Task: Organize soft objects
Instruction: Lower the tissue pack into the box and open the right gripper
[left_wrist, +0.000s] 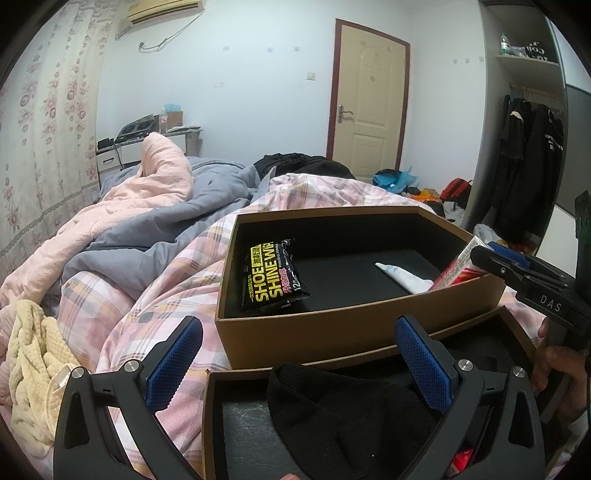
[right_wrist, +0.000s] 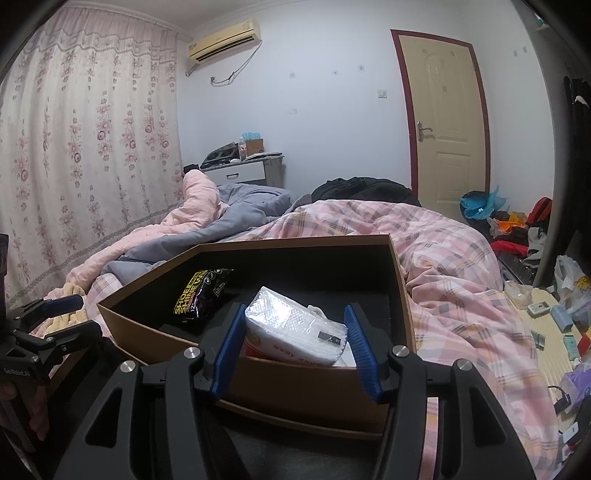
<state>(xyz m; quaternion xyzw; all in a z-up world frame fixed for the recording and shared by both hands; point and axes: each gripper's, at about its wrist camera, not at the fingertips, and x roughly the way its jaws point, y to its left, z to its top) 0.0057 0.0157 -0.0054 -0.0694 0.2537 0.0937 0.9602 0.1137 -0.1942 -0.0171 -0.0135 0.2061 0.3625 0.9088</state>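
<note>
A brown cardboard box (left_wrist: 332, 328) with a black lining stands on the bed. It holds a black shoe shine wipes pack (left_wrist: 271, 275) and a white tube (left_wrist: 400, 275). My right gripper (right_wrist: 295, 332) is shut on a white tissue pack (right_wrist: 295, 328) and holds it over the box's near right corner; the pack also shows in the left wrist view (left_wrist: 460, 266). My left gripper (left_wrist: 295, 350) is open and empty above a second box (left_wrist: 214, 417), where a black knitted cloth (left_wrist: 343, 413) lies. A cream knitted cloth (left_wrist: 33, 373) lies on the bed at left.
The bed carries a pink plaid duvet (right_wrist: 461, 266), a grey quilt (left_wrist: 155, 229) and a pink blanket (left_wrist: 155, 177). Small items litter the floor at right (right_wrist: 554, 317). A closed door (right_wrist: 447, 122), a flowered curtain (right_wrist: 81, 155) and hanging clothes (left_wrist: 528, 158) surround it.
</note>
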